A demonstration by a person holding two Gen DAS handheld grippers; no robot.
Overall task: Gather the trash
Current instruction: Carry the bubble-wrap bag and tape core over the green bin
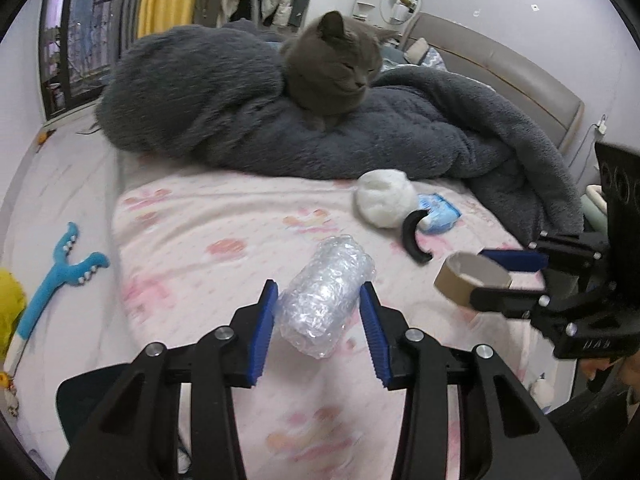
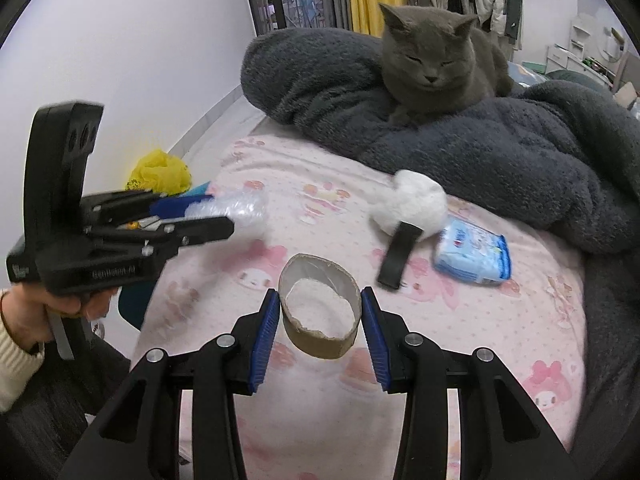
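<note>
My left gripper point(image 1: 319, 304) is shut on a roll of clear bubble wrap point(image 1: 326, 296) and holds it above the pink bed sheet point(image 1: 208, 232); it also shows at the left of the right wrist view point(image 2: 218, 216). My right gripper point(image 2: 319, 312) is shut on an empty cardboard tape ring point(image 2: 320, 312), lifted off the sheet; it shows at the right of the left wrist view point(image 1: 492, 276). On the sheet beyond lie a white fluffy ball point(image 2: 416, 200), a curved black plastic piece point(image 2: 398, 256) and a blue tissue pack point(image 2: 474, 254).
A grey cat point(image 1: 332, 68) sits on a heap of dark grey blanket point(image 1: 420, 136) at the back of the bed. A blue toy point(image 1: 60, 276) and a yellow bag point(image 2: 160, 172) lie on the floor to the left. A headboard point(image 1: 500, 68) is at far right.
</note>
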